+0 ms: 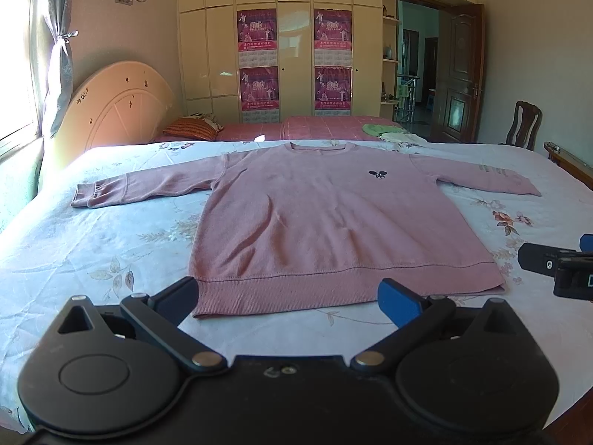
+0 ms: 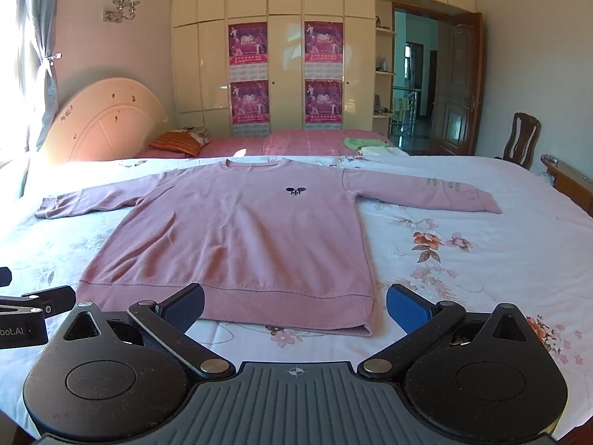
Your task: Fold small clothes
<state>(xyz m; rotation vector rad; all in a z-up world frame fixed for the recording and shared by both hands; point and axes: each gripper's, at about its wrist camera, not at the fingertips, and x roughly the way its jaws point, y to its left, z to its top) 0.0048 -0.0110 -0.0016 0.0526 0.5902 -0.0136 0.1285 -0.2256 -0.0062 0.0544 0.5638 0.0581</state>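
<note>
- One pink sweatshirt [image 1: 333,222] lies flat and face up on the floral bedsheet [image 1: 92,244], neckline away from the cameras, ribbed hem nearest them.
- Sleeves: two, both spread outward to the sides. The left sleeve [image 1: 141,185] ends in a ribbed cuff; the right sleeve [image 2: 426,193] carries pale printed marks.
- Chest emblem [image 2: 296,191]: one, small and dark.
- Left gripper [image 1: 289,298]: two fingers spread wide, holding nothing, positioned just short of the hem at the sweatshirt's left corner. One fingertip [image 1: 398,302] carries a blue pad.
- Right gripper [image 2: 295,306]: two fingers spread wide, holding nothing, positioned at the hem near the sweatshirt's right corner. Both inner faces show blue pads [image 2: 407,309].
- Each wrist view shows part of the other gripper at its frame edge.
- Background items: one second bed [image 2: 296,141] with a red cover, one striped pillow [image 2: 178,142], four purple posters [image 2: 247,42] on the wardrobe [image 2: 281,74], one wooden chair [image 2: 524,137], one open door [image 2: 457,85].
</note>
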